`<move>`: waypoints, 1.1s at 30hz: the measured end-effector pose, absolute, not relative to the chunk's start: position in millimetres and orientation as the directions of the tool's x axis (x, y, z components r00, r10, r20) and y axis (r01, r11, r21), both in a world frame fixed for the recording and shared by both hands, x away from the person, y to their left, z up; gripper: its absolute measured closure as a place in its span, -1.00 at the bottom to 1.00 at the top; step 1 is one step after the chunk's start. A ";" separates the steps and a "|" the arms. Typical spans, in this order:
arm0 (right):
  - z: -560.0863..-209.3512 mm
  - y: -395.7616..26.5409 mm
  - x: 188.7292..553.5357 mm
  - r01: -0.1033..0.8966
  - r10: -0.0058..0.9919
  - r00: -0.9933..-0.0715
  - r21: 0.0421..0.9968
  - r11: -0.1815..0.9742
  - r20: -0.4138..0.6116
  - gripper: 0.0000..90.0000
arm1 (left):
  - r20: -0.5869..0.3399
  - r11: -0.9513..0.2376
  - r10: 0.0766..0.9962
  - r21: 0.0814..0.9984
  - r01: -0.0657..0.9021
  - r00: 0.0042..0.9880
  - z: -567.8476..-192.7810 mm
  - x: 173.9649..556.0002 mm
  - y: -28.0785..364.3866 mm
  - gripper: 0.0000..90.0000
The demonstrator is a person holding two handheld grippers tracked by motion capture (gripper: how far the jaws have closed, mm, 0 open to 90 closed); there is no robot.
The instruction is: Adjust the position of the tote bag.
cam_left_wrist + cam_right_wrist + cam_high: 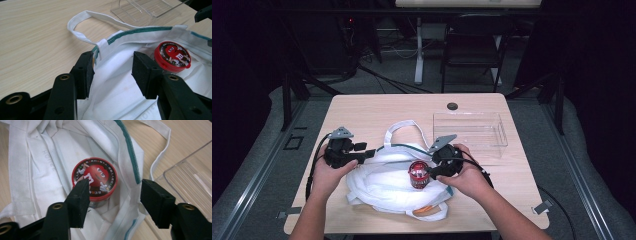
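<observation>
A white cloth bag (pixel 384 182) with a green-trimmed mouth lies crumpled near the desk's (pixel 362 107) near edge, about midway along it, one handle loop (pixel 404 127) stretched toward the far edge. A small tin with a red lid (pixel 418 175) stands upright on the bag's fabric, in its open mouth.

The left gripper (pixel 357 155) rests at the bag's left side. In the left gripper view its jaws stand wide apart, astride the bag's upper hem where the handle is sewn on; the left pad (pixel 83 72) lies against the trim, the right pad is clear of the cloth, and nothing is pinched.

The right gripper (pixel 432 172) sits just right of the tin. In the right gripper view its jaws are open, one pad (pixel 81 196) over the lid's edge and the other beyond the bag's green rim; neither presses on the tin.

A clear plastic tray (pixel 472 131) sits toward the desk's far right corner, apart from the bag.
</observation>
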State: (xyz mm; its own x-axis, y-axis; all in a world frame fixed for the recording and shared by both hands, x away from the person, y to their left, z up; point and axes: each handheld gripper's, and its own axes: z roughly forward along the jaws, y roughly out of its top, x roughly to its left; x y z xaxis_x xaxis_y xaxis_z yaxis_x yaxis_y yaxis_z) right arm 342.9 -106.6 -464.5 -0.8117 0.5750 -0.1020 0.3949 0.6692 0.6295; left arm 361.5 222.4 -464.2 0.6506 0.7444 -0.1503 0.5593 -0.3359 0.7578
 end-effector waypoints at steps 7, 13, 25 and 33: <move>-464.8 -95.1 348.1 0.388 0.569 -0.819 0.656 0.647 -0.077 -0.16 | -0.132 -0.354 0.742 0.755 0.552 0.657 -464.9 361.0 221.5 0.12; -465.9 -87.0 352.4 0.389 0.527 -0.849 0.644 0.659 -0.027 0.00 | -0.132 -0.359 0.739 0.752 0.552 0.661 -466.6 361.1 221.0 0.12; -471.0 -74.5 357.6 0.417 0.532 -0.847 0.624 0.661 0.003 -0.15 | -0.126 -0.383 0.729 0.740 0.553 0.673 -470.1 362.4 219.3 0.12; -476.9 -69.4 363.5 0.446 0.544 -0.839 0.578 0.683 0.006 -0.37 | -0.134 -0.375 0.734 0.737 0.562 0.666 -472.0 363.0 219.1 0.11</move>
